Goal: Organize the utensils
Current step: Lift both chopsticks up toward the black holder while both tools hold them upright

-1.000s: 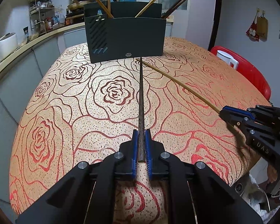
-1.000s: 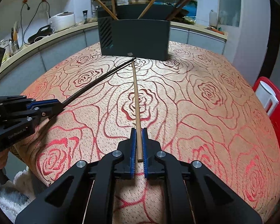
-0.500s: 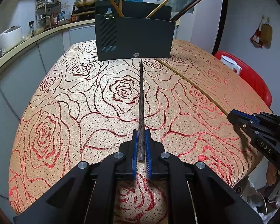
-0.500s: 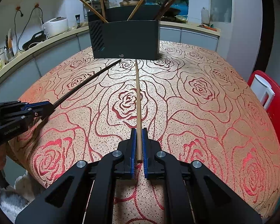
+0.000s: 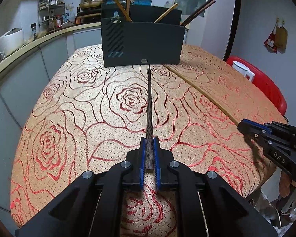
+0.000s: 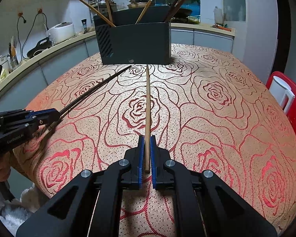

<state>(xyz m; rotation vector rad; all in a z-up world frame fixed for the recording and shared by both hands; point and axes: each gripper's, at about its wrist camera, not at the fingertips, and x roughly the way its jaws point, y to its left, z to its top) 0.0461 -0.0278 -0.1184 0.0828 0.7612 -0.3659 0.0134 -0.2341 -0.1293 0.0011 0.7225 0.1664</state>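
Low centre of the left wrist view, the left gripper has its jaws clamped on a dark chopstick; butt end sits between the blue pads, shaft runs straight up the frame w/ tip just short of the black utensil holder at upper centre. Right gripper, low centre of its own view, likewise has jaws closed on a light bamboo chopstick, end held between the pads, tip near the holder's base. Both sticks appear raised slightly over the rose-pattern cloth on the counter. Holder already has several chopsticks leaning out of diff compartments. Each gripper shows in the other's view: right one at right edge, left one at left edge. Red chair w/ white jug at right.
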